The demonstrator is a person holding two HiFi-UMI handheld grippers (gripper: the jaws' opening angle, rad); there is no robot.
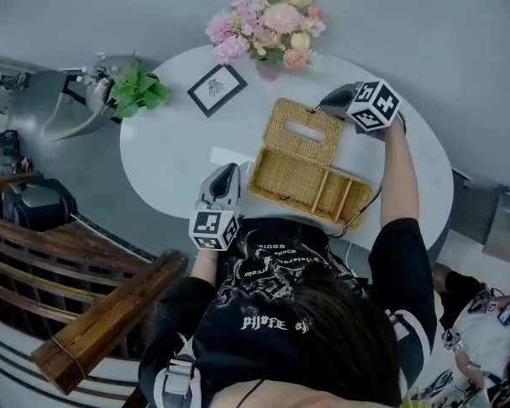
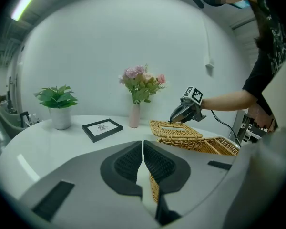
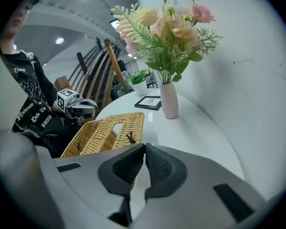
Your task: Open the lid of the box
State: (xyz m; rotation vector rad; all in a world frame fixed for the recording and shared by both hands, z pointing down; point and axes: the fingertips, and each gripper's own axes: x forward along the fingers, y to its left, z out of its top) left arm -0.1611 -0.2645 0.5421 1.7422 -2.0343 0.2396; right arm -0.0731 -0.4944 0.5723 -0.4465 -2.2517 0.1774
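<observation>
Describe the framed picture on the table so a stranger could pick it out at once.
Start at the round white table. Along its far edge, between the green potted plant and the pink vase of pastel flowers, lies the small black-framed picture. Unlike the tan woven wicker box nearby, it is dark-edged with a white face.

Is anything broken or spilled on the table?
Nothing stands out. The wicker box sits open with its lid folded right back, which fits the job. The flower vase stands upright, and nothing has spilled on the white table.
</observation>
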